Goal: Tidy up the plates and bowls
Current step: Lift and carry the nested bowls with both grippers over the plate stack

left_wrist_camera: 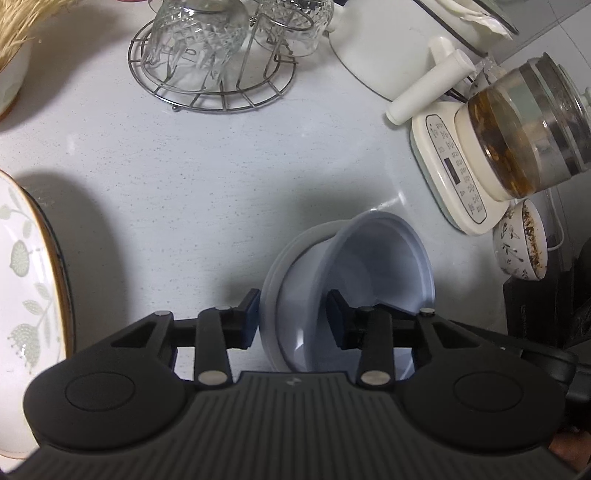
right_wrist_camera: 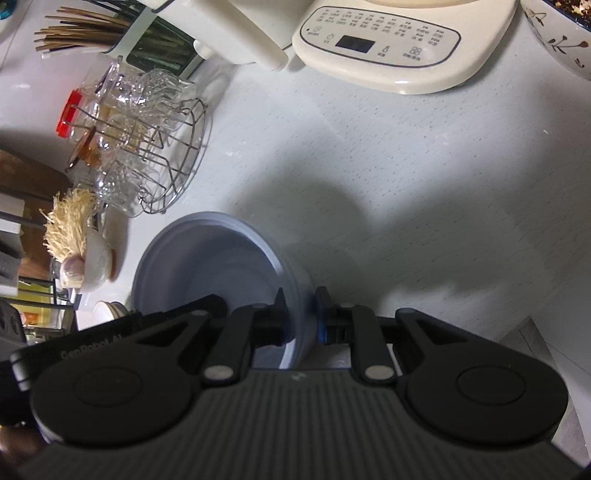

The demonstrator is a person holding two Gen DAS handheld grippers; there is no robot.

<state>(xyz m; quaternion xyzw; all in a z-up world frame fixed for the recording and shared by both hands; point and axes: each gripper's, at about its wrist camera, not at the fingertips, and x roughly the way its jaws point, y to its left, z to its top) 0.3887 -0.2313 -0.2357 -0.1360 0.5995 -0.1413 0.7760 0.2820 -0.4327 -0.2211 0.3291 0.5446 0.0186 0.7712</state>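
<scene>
Two pale blue bowls are nested, the inner bowl (left_wrist_camera: 388,258) tilted inside the outer bowl (left_wrist_camera: 280,295). My left gripper (left_wrist_camera: 293,319) straddles the outer bowl's rim with its jaws apart; the blue pads do not clearly press it. My right gripper (right_wrist_camera: 300,319) is shut on the rim of a blue bowl (right_wrist_camera: 207,266), one finger inside and one outside. A white plate with a leaf pattern and gold rim (left_wrist_camera: 26,280) sits at the far left in the left wrist view.
A wire rack with upturned glasses (left_wrist_camera: 210,55) stands at the back. A cream kettle base (left_wrist_camera: 454,170) with a glass pot (left_wrist_camera: 528,125) and a small patterned bowl (left_wrist_camera: 517,243) are on the right. A chopstick holder (right_wrist_camera: 122,33) stands far left in the right wrist view.
</scene>
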